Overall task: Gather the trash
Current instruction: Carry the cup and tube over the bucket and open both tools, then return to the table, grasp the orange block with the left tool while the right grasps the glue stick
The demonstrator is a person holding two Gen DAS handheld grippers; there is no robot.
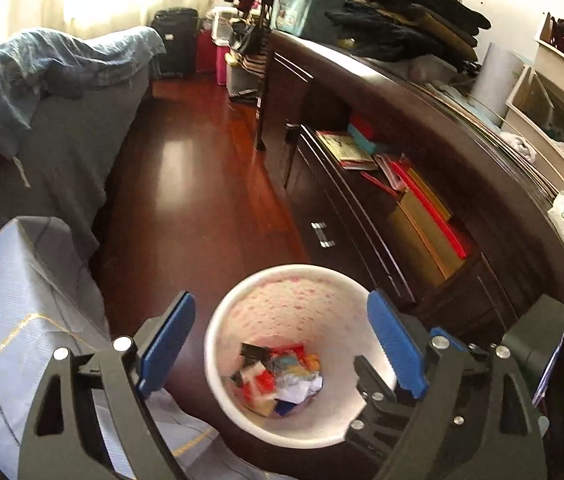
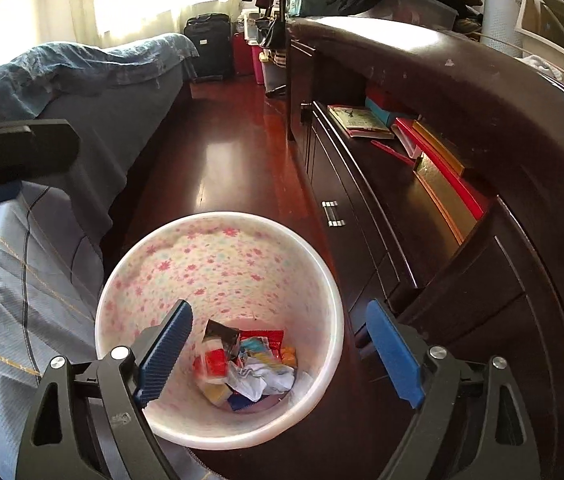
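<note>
- While both tools hung over the floor, the left gripper stood with its blue pads spread wide and nothing between them but open air above the waste bin.
- The right gripper was likewise wide open and empty; its left pad hung over the bin's mouth, its right pad outside the rim.
- In the left wrist view, part of the right gripper showed at the bin's right rim.
- The bin, white with a pink flower print inside, stood on the red-brown wooden floor, between a bed with a blue cover and a dark wooden cabinet.
- Crumpled trash, red, white, yellow and blue wrappers and paper, lay at the bin's bottom.
- Books and red folders lay on the cabinet's open shelf.
</note>
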